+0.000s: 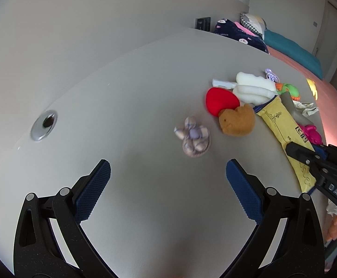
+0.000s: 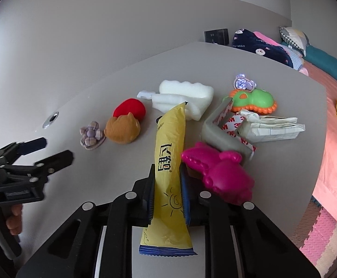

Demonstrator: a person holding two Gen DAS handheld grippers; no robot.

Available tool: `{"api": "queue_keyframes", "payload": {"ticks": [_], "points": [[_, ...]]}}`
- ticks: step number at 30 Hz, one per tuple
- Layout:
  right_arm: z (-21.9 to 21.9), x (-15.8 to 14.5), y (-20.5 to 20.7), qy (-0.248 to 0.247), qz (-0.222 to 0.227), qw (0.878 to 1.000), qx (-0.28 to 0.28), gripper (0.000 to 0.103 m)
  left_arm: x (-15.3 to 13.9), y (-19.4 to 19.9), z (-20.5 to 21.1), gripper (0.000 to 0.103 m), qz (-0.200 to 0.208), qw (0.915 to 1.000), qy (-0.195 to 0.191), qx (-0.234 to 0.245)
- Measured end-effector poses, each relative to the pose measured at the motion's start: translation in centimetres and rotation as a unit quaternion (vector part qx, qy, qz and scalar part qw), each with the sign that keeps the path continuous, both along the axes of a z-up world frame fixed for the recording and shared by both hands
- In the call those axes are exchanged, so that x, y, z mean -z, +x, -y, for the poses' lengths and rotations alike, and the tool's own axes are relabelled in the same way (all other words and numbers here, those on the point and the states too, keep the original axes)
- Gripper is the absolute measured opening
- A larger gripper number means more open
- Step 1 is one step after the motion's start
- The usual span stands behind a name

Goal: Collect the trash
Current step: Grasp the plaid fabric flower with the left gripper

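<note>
My right gripper (image 2: 167, 169) is shut on a long yellow snack wrapper (image 2: 169, 153) with black characters, which lies along the fingers over the grey table (image 2: 122, 88). The wrapper also shows in the left wrist view (image 1: 282, 125), with the right gripper (image 1: 303, 155) on it. My left gripper (image 1: 168, 173) is open and empty above the table, a little short of a small purple plaid fabric flower (image 1: 194, 136). It also shows in the right wrist view (image 2: 52, 149), left of the flower (image 2: 91, 135).
On the table lie a brown bear-shaped toy (image 2: 122, 129), a red plush heart (image 2: 130, 108), white foam pieces (image 2: 187, 95), a magenta plastic toy (image 2: 219, 171), a green and orange toy (image 2: 254, 99), a grey tape-backed strip (image 2: 224, 127) and crumpled white paper (image 2: 272, 127). A cable grommet (image 1: 43, 125) sits at left. A bed (image 2: 335, 106) is at right.
</note>
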State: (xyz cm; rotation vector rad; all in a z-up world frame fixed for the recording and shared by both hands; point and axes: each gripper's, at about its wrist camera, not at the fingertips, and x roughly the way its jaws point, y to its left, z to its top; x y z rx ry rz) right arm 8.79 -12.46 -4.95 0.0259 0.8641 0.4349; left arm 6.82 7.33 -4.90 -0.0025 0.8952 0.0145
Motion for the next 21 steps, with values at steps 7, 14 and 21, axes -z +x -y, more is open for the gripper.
{"api": "queue_keyframes", "payload": {"ticks": [7,14,21], "points": [[0.2,-0.2,0.8,0.011,-0.003,1.0,0.0,0.02,0.9,2.6,1.1,0.076,-0.007,0.9998,0.006,0.017],[0.4,-0.1,1.0,0.013,-0.003,1.0,0.001,0.02,1.4,3.8,1.5,0.044,-0.009,0.9996,0.01,0.026],[0.5,-0.4,0.8,0.013,0.0,1.0,0.003,0.02,1.1,3.1,1.8,0.022,-0.003,0.9995,0.016,0.027]]}}
